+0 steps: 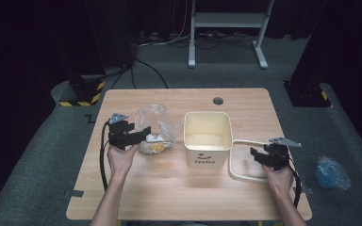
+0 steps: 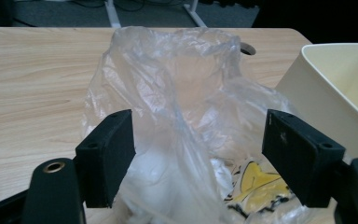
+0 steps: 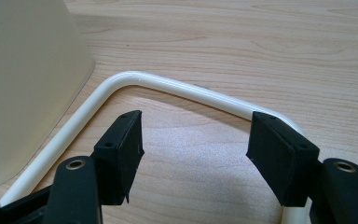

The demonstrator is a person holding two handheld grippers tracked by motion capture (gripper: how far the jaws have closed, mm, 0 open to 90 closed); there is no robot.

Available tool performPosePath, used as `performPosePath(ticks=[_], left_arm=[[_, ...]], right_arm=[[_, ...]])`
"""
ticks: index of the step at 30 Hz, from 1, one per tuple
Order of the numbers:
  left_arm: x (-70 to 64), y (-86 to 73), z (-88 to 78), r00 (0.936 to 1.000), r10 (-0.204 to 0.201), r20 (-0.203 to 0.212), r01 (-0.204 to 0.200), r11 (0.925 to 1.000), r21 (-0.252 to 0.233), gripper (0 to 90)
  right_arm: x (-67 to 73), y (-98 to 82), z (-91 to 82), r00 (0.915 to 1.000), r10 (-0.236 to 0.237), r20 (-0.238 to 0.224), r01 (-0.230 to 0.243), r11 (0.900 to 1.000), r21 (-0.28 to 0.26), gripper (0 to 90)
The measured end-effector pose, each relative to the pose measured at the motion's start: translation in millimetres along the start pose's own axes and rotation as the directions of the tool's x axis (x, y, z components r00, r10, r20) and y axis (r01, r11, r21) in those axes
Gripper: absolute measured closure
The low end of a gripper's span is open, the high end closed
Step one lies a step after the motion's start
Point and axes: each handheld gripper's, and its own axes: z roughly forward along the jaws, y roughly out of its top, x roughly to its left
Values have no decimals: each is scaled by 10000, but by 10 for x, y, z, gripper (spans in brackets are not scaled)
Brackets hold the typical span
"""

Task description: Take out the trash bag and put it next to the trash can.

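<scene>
One clear plastic bag (image 1: 154, 129), crumpled and holding something yellow and white, lies on the tabletop (image 1: 169, 197) just left of the cream bin (image 1: 207, 136). It sits directly ahead of the left tongs (image 2: 198, 158), whose jaws stand wide with film between them but not pinched. That hand is much the nearer. The right tongs (image 3: 196, 156) are spread wide too, hovering inside the bin's white handle loop (image 3: 186, 88), which lies flat on the tabletop; they grip nothing.

Bench (image 1: 169, 197) is lit evenly from above, room around it pretty dark; high view soft, close-ups sharper.
</scene>
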Motion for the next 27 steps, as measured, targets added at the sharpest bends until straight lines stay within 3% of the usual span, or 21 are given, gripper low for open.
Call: performPosePath(ticks=[9,27], left_arm=[[11,-99,-138,9999,137,-3,-138,9997,-201,260],[151,-384,-290,9998,-140,-168,136,9995,-270,258]], right_arm=[[10,-4,1,9999,-64,87,65,10000,-29,339],[1,0,-15,9997,-127,185,127,9999,-17,340]])
